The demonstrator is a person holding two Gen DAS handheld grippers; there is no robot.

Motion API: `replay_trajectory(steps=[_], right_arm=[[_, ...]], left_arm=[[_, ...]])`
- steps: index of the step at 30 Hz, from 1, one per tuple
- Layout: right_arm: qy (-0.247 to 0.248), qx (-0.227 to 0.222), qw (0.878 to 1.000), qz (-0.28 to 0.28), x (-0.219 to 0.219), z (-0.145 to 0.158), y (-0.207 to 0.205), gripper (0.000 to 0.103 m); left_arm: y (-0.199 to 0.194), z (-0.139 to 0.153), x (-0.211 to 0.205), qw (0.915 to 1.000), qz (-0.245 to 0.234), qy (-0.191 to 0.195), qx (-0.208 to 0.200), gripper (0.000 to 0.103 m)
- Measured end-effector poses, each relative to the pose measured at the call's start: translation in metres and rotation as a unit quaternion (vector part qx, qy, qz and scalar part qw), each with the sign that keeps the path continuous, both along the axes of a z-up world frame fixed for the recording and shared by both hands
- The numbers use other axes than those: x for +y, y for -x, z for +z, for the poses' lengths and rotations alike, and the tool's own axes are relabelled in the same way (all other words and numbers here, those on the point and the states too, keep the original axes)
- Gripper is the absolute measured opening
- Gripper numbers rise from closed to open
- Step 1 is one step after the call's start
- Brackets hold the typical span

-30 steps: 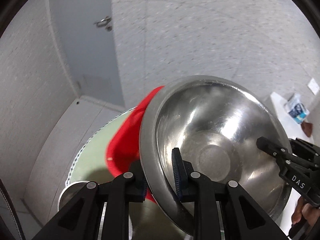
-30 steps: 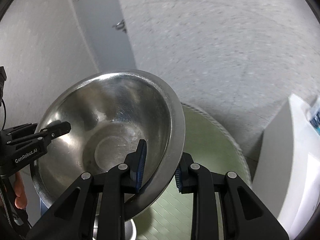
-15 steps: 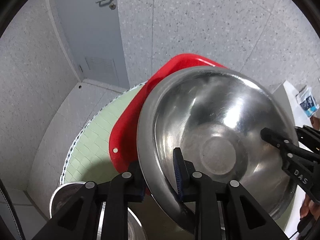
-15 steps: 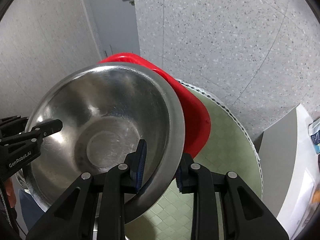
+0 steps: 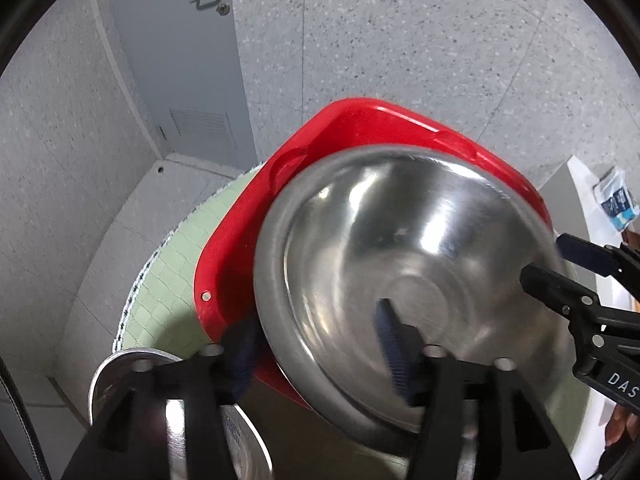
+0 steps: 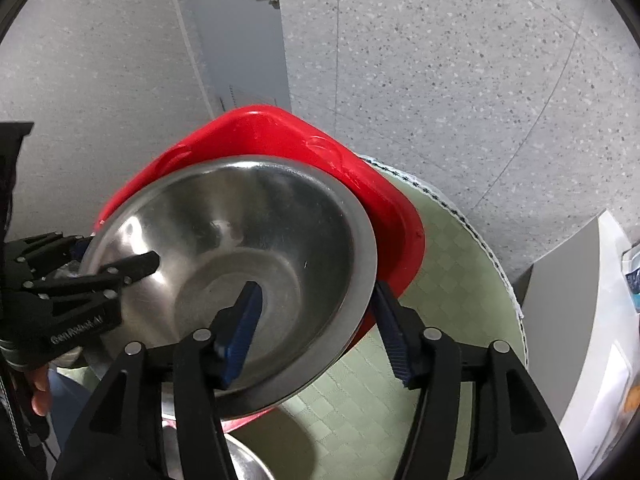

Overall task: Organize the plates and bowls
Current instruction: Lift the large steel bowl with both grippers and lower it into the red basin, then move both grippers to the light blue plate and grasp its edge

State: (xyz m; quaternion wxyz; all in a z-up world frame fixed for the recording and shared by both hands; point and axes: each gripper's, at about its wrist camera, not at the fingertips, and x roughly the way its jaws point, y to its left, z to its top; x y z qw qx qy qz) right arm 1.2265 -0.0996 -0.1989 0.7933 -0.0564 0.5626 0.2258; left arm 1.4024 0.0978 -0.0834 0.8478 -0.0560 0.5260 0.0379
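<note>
A large steel bowl (image 5: 408,280) sits inside a red plastic basin (image 5: 360,120) on a round green-clothed table (image 5: 168,264). My left gripper (image 5: 316,344) is open, its fingers spread on either side of the bowl's near left rim. My right gripper (image 6: 316,320) is open too, its fingers straddling the bowl's (image 6: 240,256) right rim over the basin (image 6: 272,132). Each gripper shows in the other's view, at the bowl's opposite rim.
Another steel dish (image 5: 132,376) lies on the table at the lower left; its edge also shows in the right wrist view (image 6: 240,460). A white counter (image 6: 592,320) with packets stands to the right. A grey door (image 5: 188,60) and speckled walls are behind.
The bowl has come down into the red basin. Both grippers, shut on the bowl's rim before, have opened and now straddle it.
</note>
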Motion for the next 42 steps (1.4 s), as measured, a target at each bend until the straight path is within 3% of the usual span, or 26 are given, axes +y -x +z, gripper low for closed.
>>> replay_trajectory(steps=[1,3,11,19,24,34,42], right_arm=[[-0.002,0.0,1.0,0.0,-0.001,0.001,0.0,0.059],[-0.008,-0.002,1.0,0.002,-0.003,0.003,0.002,0.06],[-0.04,-0.025,0.999,0.003,-0.016,0.027,0.036,0.061],[-0.089,-0.056,0.994,0.037,-0.015,0.054,0.097,0.064],[-0.098,-0.044,0.993,0.044,-0.005,0.048,0.146,0.064],[-0.071,-0.006,0.997,0.01,0.017,0.018,0.229,0.064],[-0.037,0.006,0.999,-0.005,0.035,-0.003,0.258,0.064]], left_arm=[[0.003,0.003,-0.003,1.0,0.001,-0.006,-0.006,0.074],[0.01,0.009,-0.007,0.9998,0.007,-0.011,-0.016,0.083],[0.063,0.041,-0.013,0.9974,0.037,-0.011,-0.06,0.085],[0.169,0.062,-0.014,0.9899,0.085,-0.029,-0.11,0.091],[0.232,0.067,-0.014,0.9878,0.091,-0.032,-0.122,0.092],[0.323,0.048,0.02,0.9922,0.072,-0.013,-0.101,0.093],[0.354,0.02,0.043,0.9963,0.057,-0.004,-0.065,0.092]])
